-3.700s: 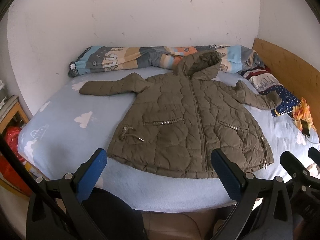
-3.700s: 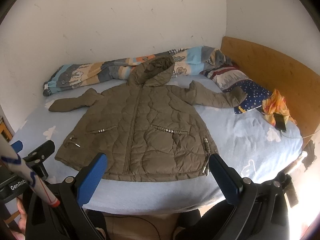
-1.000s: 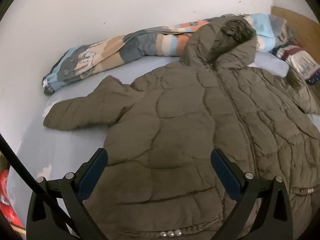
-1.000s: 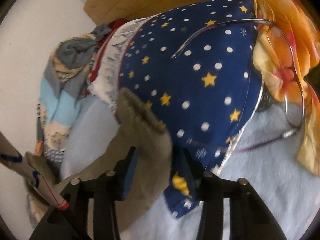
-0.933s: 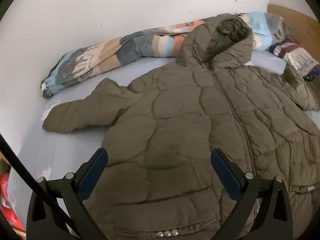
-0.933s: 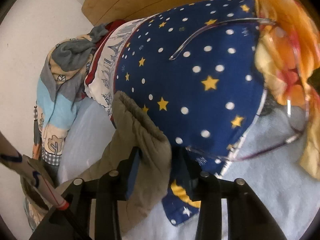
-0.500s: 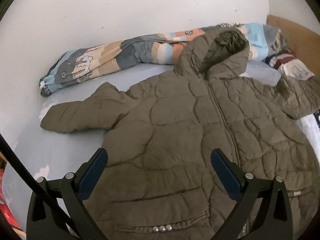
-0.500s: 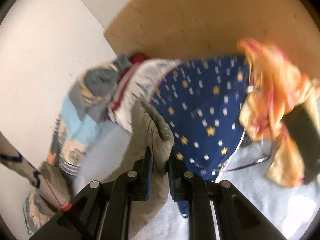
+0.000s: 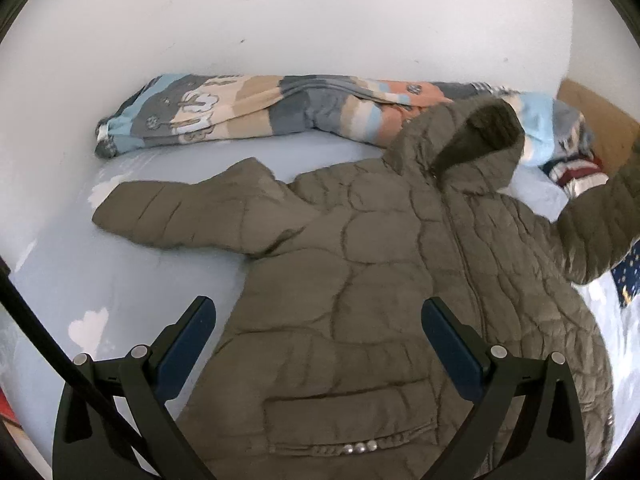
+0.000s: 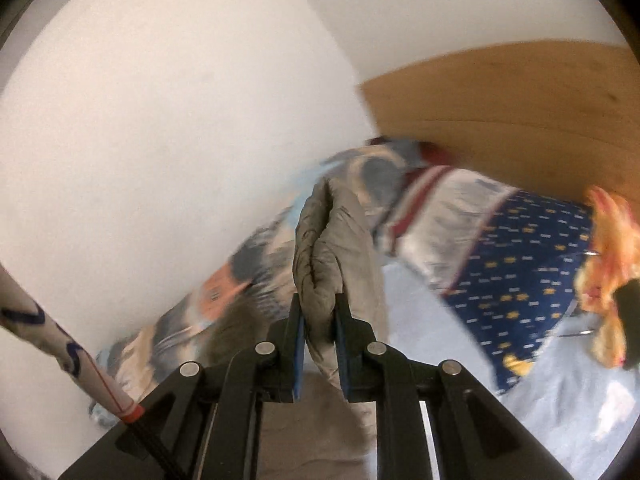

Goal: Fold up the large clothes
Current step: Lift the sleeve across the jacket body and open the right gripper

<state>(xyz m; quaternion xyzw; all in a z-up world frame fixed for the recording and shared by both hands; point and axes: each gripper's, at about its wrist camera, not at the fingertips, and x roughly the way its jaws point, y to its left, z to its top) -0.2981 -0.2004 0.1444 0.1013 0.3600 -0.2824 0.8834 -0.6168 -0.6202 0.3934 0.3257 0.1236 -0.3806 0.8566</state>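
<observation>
My right claw (image 10: 319, 314) has just closed on the cuff of the jacket's (image 9: 400, 280) sleeve (image 10: 332, 248), which stands up ahead of it, clear of the bed (image 9: 120, 280). My left claw (image 9: 318, 330) gapes empty over the jacket's body, spread flat beneath it. The folding has barely begun: both sleeves and body remain.

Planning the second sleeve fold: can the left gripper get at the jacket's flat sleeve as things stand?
Probably yes. The left gripper hangs open and empty over the jacket; the flat sleeve lies uncovered on the bed sheet, with nothing between them.
</observation>
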